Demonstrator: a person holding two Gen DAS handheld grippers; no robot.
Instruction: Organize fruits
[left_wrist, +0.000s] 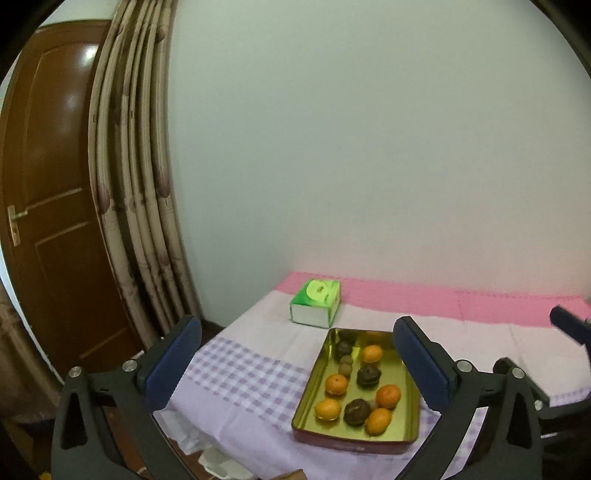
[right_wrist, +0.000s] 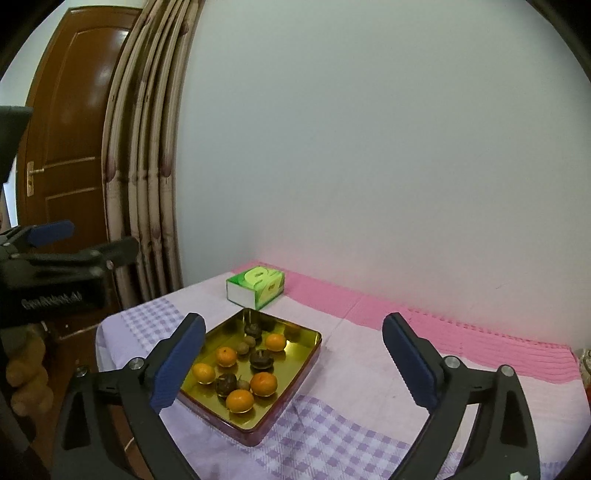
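Five oranges: loose in the gold tin (left_wrist: 310, 384), mixed with three dark fruits (left_wrist: 357, 412) and small brownish ones.
Tin: on the checked cloth (right_wrist: 332, 443), near the green tissue box (left_wrist: 316, 302).
Left gripper (left_wrist: 297, 363): jaws spread wide — nothing between them.
Right gripper (right_wrist: 293, 360): likewise wide apart — empty, above the cloth.

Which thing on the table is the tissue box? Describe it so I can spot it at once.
Start from the table with the lilac checked cloth and pink strip along the wall. Find the gold tin of fruit; just past its far corner, toward the wall, sits the tissue box. It is the only green and white thing there, closed and box-shaped.
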